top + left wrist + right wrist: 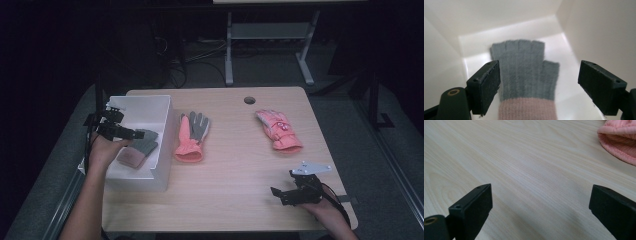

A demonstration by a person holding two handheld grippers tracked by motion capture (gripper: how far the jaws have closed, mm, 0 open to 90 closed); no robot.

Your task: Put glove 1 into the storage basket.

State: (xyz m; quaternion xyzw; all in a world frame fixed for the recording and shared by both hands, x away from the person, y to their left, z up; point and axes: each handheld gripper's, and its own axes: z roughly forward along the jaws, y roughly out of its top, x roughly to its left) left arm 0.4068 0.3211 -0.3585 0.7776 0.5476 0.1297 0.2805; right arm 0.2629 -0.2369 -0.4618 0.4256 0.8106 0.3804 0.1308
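Step in hand, as judged: gloves are being sorted into the white rectangular plastic bin [161,116] at the left edge of the light wooden table [235,165]. One grey knitted fingerless glove with a dusty-pink cuff [524,75] is lying flat on the bin floor, cuff toward the near wall.

The left gripper [120,131] is held over the bin's left rim, above that glove. In the left gripper view the jaws are spread wide either side of the glove, nothing between them, no contact visible. Looks like a drop-off, not a pick.

The right gripper [295,192] is parked near the table's near-right corner; jaws wide apart over bare wood, nothing held.

Left on the table: a coral-and-grey work glove [191,136] just beside the bin's right wall, and a pink padded ski glove [278,130] toward the right edge, cuff facing the near edge.

Next move, as judged: the left gripper is to be lifted clear of the bin wall and brought over the coral-and-grey glove. A flat, limp target; jaws should be lowered to the table surface and closed on the cuff or a pinched fold.
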